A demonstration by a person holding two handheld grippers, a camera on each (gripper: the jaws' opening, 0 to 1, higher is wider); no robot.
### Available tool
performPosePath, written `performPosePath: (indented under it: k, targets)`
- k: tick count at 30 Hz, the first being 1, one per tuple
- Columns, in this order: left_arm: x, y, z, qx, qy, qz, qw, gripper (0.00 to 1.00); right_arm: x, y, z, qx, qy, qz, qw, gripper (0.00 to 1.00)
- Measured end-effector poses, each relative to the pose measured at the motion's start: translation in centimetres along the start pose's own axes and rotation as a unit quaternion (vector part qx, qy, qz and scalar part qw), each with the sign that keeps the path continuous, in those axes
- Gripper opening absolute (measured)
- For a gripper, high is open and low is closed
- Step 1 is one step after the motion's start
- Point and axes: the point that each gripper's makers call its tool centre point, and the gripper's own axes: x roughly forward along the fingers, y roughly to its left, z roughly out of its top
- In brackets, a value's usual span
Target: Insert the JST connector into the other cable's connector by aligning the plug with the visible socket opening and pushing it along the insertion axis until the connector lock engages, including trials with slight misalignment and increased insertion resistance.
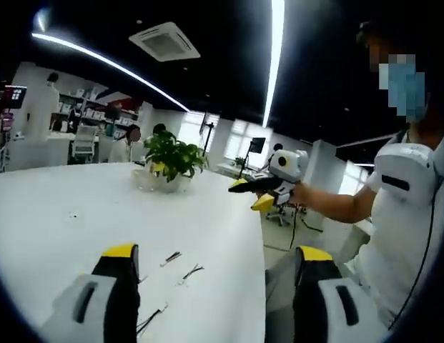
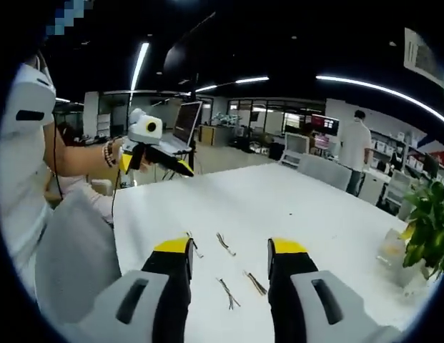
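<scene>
Left hand-held gripper (image 1: 214,261) jaws spread wide and empty at bottom of frame, right hand-held gripper (image 2: 229,250) likewise parted, thin cables (image 2: 225,244) lying loose on white counter (image 2: 293,207) at lower centre, connectors too small to discern, potted plant (image 1: 170,157) behind.

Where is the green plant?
In the left gripper view, the plant stands on the white table, beyond the small cables; in the right gripper view it's far right.

hand-held gripper (image 2: 229,261) — black jaws, yellow tips, grey housings | person (image 1: 404,214) — white top, beaded bracelet (image 2: 107,153)
</scene>
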Motion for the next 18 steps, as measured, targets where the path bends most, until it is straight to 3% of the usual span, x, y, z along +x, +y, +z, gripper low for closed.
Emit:
performPosePath:
  k: [5, 7, 12, 15, 18]
  targets:
    - [1.3, 1.8, 0.0, -0.009, -0.017, -0.004, 0.9998, 0.81, 1.7, -0.8, -0.9, -0.006, 0.007, 0.035, 0.9993, 0.36]
    - [2.0, 2.7, -0.3, -0.006, -0.022, -0.002, 0.9997, 0.8, 2.6, -1.1, -2.0, -0.014, 0.029, 0.049, 0.9983, 0.34]
    - [3.4, 4.1, -2.0, 0.024, 0.003, -0.011, 0.9997, 0.67, 4.7, -1.8, -4.6, -0.012, 0.063, 0.073, 0.9953, 0.33]
    - [4.1, 5.4, -2.9, 0.001, 0.013, -0.002, 0.9999, 0.67, 5.7, -2.3, -5.7, -0.012, 0.074, 0.08, 0.994, 0.33]
    - [4.8, 6.3, -3.7, 0.004, 0.018, -0.003, 0.9998, 0.66, 6.7, -2.7, -6.3, -0.006, 0.073, 0.088, 0.9934, 0.31]
